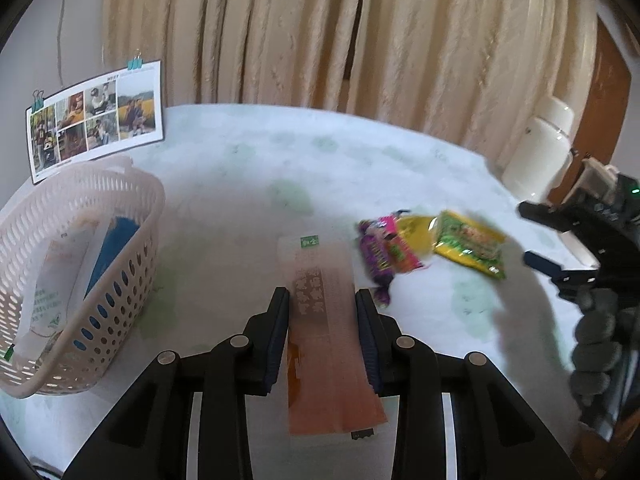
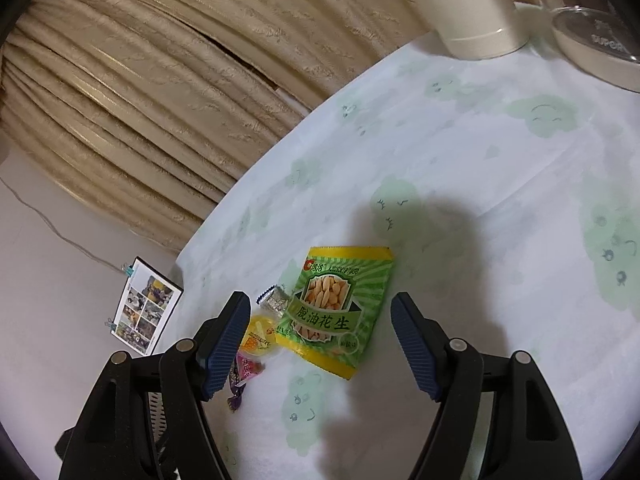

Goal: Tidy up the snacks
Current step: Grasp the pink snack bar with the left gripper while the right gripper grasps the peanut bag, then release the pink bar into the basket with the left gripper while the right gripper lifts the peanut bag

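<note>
Straddling a long orange snack packet (image 1: 324,320), the left gripper (image 1: 322,300) fills the lower centre of the left wrist frame; its two blue-padded jaws press against the packet's long edges, so I judge it clenched on the packet, though motion blur softens the contact. The packet points away from the camera, lengthwise between the jaws, which suits a narrow item gripped across its short side. At the left of that frame sits a pale perforated basket (image 1: 120,280) on the tablecloth (image 1: 240,184), already holding a white pouch and a blue one; it is probably the packet's destination.

In the right wrist view the right gripper (image 2: 318,330) is released, jaws spread wide on either side of a green peanut bag (image 2: 336,312) lying flat at frame centre, apart from both pads. That spread likely matches the bag's width for a coming grasp. Just left of the bag, near the left jaw, lie a yellow jelly cup (image 2: 260,338), a silver-wrapped candy (image 2: 274,300) and a purple candy (image 2: 242,376), clustered together. A white kettle (image 2: 472,8) stands at the upper right.
</note>
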`<state>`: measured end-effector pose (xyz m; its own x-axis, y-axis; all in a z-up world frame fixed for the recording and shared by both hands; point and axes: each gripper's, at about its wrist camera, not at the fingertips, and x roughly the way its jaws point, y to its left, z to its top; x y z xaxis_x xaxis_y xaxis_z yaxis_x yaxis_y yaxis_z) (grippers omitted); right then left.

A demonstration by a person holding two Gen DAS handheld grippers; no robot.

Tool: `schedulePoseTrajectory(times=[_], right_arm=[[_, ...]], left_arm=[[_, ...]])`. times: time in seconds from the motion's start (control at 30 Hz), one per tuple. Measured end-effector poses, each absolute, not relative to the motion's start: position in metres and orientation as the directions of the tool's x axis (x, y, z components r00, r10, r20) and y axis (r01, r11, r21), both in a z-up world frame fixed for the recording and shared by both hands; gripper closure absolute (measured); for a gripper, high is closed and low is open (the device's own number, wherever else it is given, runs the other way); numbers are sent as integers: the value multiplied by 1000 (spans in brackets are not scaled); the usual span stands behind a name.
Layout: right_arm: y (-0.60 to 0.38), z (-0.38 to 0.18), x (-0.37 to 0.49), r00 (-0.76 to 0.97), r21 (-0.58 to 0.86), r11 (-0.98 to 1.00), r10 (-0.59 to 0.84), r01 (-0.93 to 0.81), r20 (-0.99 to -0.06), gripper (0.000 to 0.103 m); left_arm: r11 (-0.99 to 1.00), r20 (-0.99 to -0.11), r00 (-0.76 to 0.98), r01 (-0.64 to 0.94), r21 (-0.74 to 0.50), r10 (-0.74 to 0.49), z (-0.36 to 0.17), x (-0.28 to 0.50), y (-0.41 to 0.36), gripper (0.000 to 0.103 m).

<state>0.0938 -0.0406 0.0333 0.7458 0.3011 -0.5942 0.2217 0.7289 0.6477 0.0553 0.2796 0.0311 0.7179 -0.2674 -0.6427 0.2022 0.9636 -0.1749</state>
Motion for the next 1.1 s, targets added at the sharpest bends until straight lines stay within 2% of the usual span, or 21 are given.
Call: schedulePoseTrajectory(times=[0.17,0.53,0.67,0.8,1.1], right_arm=[[-34,21,104,711,610,752,286,248,-642,31],[-10,24,139,679,414,868,130,274,-723,15],[6,22,153,660,334,903,79,269,-747,5],[17,20,160,644,256,928,23,270,-764,0],[29,16,157,607,118,972,-31,204,-794,0]], left_arm=[[959,-624,728,202,-201,-284,36,54,283,69],[962,-594,758,188,-197,-270,44,48,289,69],[964,-582,769,184,-192,-263,46,47,289,69],[962,-580,768,190,-198,-271,48,46,289,69],[959,-570,773,187,-212,-277,50,45,294,69]])
